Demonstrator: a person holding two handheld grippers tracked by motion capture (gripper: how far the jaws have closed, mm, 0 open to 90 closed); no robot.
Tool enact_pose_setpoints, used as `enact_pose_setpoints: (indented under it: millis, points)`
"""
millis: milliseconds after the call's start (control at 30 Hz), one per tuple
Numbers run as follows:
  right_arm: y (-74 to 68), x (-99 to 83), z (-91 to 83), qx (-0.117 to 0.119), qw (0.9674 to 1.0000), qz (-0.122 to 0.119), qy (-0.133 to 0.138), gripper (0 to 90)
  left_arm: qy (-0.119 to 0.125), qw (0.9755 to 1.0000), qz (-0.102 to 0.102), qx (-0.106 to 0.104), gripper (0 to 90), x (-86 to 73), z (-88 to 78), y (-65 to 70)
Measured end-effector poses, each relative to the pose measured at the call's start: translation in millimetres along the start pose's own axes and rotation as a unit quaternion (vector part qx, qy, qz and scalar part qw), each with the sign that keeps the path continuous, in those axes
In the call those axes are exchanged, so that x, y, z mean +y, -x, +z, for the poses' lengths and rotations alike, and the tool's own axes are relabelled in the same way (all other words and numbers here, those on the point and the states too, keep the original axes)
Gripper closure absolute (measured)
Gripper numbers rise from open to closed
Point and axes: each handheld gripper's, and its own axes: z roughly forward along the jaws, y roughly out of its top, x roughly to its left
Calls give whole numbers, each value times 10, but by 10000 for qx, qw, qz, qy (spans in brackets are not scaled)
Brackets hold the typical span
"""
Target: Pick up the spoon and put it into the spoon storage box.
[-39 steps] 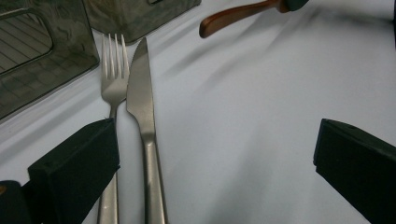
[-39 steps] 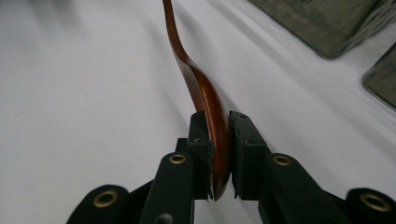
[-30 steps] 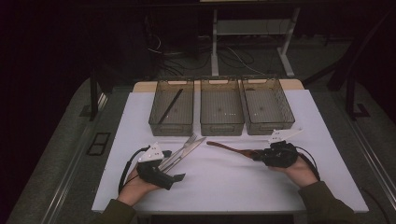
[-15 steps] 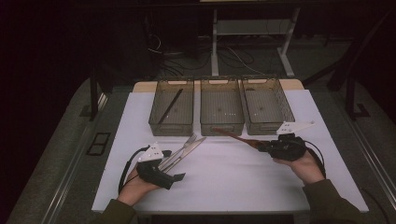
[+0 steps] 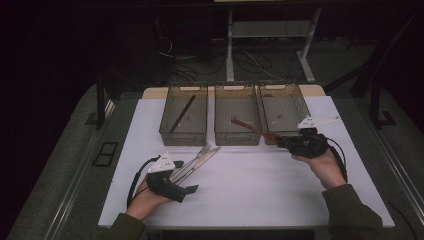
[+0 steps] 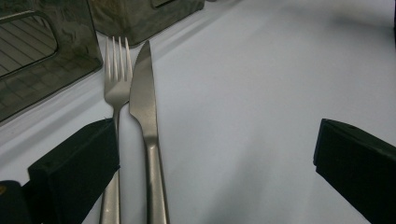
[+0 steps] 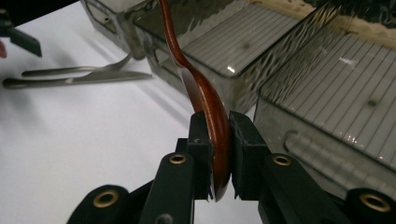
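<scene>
Over the middle bin [image 5: 237,114], right tongs [image 5: 286,144] clamp the wooden spoon [image 5: 250,127], handle pointing far-left; left tongs [image 5: 189,181] wide, astride fork [image 6: 116,84] and knife [image 6: 142,100].

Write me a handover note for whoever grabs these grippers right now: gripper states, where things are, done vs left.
Right gripper: shut on the bowl of the brown wooden spoon, held in the air with the handle reaching over the middle bin.
Left gripper: open, resting low on the table, jaws either side of the fork and knife, gripping neither.
Bins: left bin holds one dark utensil; the right bin looks empty.
Done: one utensil binned, spoon picked up.
Left: likely drop the spoon in a bin, then sort the fork and knife lying side by side on the white table.
</scene>
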Motion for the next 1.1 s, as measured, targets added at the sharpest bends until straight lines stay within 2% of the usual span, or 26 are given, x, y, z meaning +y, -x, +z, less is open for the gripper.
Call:
enact_pose_setpoints:
  millis: [267,433,667,900,1100]
  points:
    - [-1,200,100,-156,9997,144,104,786,25,10000,5,-27,0,3,-5,8]
    - [30,311,230,-297,9989,319,154,786,37,10000,3,-41,0,6,-10,12]
    - [27,480,453,-549,9976,387,152,786,44,10000,25,-64,0,16,-9,24]
    - [10,648,659,-780,9960,439,45,787,64,9999,47,-85,0,20,-7,34]
    - [30,716,850,-920,9943,520,-106,787,56,9999,52,-101,0,26,-7,43]
